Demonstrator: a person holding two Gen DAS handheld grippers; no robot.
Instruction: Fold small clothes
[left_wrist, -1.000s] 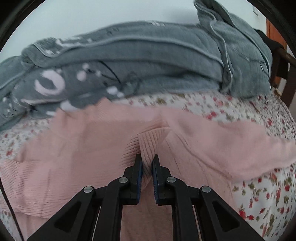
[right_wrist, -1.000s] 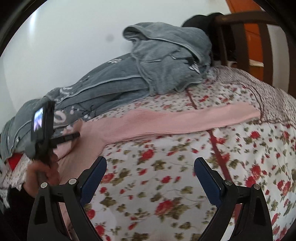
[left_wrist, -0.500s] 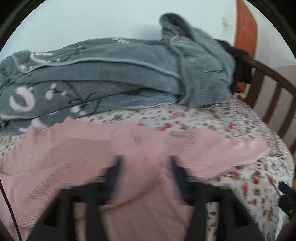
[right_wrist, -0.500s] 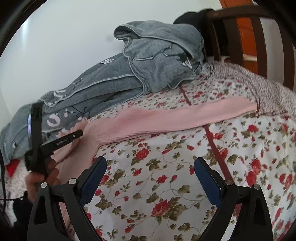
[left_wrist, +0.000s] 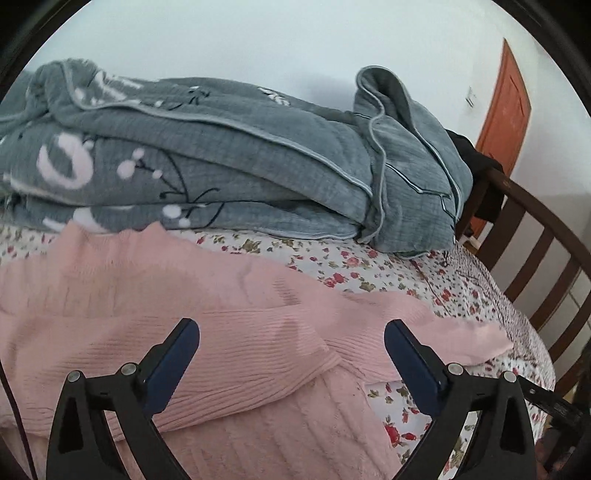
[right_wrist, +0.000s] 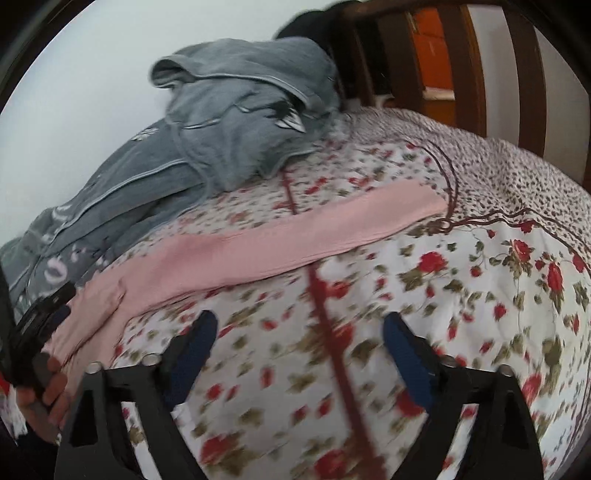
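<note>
You let go: your left gripper (left_wrist: 291, 343), clamped on the pink ribbed knit sweater (left_wrist: 184, 332) a second ago, hung spread above it on the floral bedsheet (right_wrist: 461, 295). Your right gripper (right_wrist: 299, 336) stayed spread too, probably heading for the outstretched sleeve (right_wrist: 295, 236), though blurred.

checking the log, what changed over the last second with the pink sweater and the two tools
The left tool was shut on a fold of the pink sweater a second ago; it has let go, opened wide and now hovers over it. The right tool stayed open over the floral bedsheet, holding nothing. The sleeve still lies stretched out, and the grey blanket has not moved.
</note>
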